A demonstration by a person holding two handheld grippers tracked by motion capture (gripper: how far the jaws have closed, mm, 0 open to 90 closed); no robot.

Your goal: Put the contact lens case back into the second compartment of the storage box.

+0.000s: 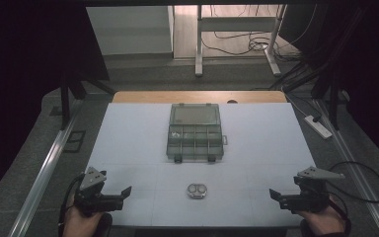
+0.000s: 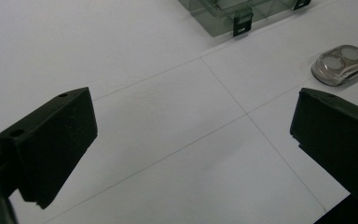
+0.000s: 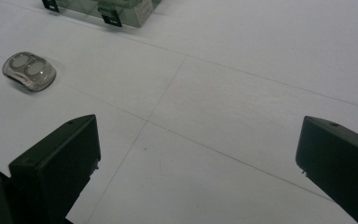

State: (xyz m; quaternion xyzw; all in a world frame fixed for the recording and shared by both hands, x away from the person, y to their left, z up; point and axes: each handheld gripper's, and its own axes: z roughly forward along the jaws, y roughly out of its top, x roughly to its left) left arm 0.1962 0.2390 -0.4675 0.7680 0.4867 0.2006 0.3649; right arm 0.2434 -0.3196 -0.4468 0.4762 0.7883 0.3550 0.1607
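Item: small clear plastic lens case with two round wells [image 1: 197, 191], lying flat on the white-topped table [image 1: 128, 143], near its front edge and just in front of the grey translucent compartment box [image 1: 195, 132], whose lid stands open at the far side. The box sits at the table's middle; the case lies apart from it, touching nothing. Left gripper [image 1: 126, 191]: held in a hand [image 1: 81, 222] to the left of the case, well apart from it, jaws spread wide and holding nothing; its own view shows the case [image 2: 341, 64] beyond the right jaw and a latched box corner [image 2: 242, 18]. Right gripper [image 1: 274, 194]: held to the right of the case, well apart, jaws likewise wide and empty; its own view shows the case [image 3: 29, 71] up left. Bare table lies between each gripper and the case.
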